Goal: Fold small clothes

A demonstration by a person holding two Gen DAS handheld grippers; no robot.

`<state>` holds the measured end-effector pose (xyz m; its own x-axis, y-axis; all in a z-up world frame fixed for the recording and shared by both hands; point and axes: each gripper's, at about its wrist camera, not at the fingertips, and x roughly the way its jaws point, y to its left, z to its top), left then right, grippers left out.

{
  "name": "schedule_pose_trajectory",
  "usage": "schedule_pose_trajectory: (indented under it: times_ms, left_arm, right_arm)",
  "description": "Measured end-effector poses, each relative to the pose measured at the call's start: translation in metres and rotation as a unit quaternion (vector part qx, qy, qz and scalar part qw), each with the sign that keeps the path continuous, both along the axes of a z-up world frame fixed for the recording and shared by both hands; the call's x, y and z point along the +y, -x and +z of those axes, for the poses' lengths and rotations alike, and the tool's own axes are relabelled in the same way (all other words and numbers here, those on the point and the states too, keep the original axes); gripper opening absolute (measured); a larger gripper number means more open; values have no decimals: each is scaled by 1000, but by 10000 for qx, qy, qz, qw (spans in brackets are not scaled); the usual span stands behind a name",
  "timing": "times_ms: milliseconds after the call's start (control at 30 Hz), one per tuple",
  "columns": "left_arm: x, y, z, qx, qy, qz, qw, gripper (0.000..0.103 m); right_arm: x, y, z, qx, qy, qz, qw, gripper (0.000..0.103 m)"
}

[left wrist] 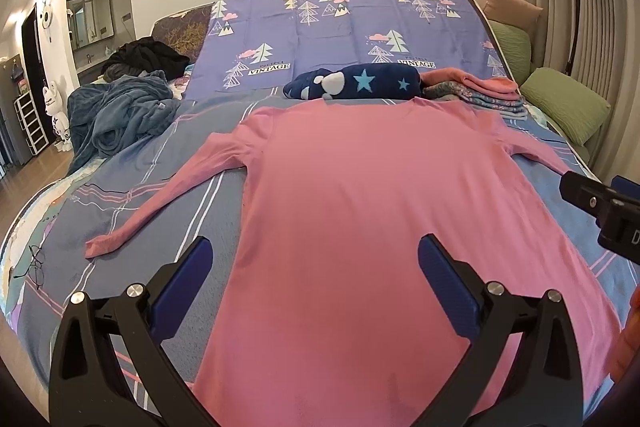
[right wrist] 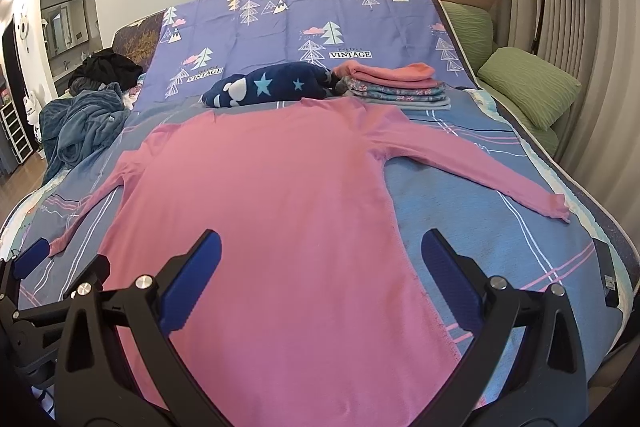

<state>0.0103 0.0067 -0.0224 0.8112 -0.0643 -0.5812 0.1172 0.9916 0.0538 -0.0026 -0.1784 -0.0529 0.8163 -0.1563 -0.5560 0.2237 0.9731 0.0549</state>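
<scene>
Looking good: your pink long-sleeve shirt [left wrist: 360,207] lies flat mid-bed, left gripper [left wrist: 316,267] and right gripper [right wrist: 320,263] both wide, empty. Next, probably grab a sleeve [right wrist: 480,167] and fold inward.

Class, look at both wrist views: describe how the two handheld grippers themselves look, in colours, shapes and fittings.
The left gripper and right gripper match: black angular plastic fingers with triangular cut-outs, silver round bolts at the joints, and ribbed dark-blue pads on the inner faces. No cables or sleeves show.
</scene>
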Motion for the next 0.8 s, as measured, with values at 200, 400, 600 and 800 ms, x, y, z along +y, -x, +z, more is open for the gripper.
schedule_pose_trajectory:
  times_ms: [200,400,600,800]
  left_arm:
    - [5,0,-1,14,34,-1,10000,102]
    - [6,0,-1,18,54,-14,10000,102]
    - [13,-3,-3,97,238,-59,9997,102]
    - [18,-3,-1,23,238,10,9997,102]
  right_arm:
    - [2,-5,-3,112,-63,26,9999,101]
    - [6,-3,-1,22,-45,110,9999,101]
    - [10,-4,1,1,-27,180,9998,101]
    - [12,-3,2,-10,-35,207,9998,101]
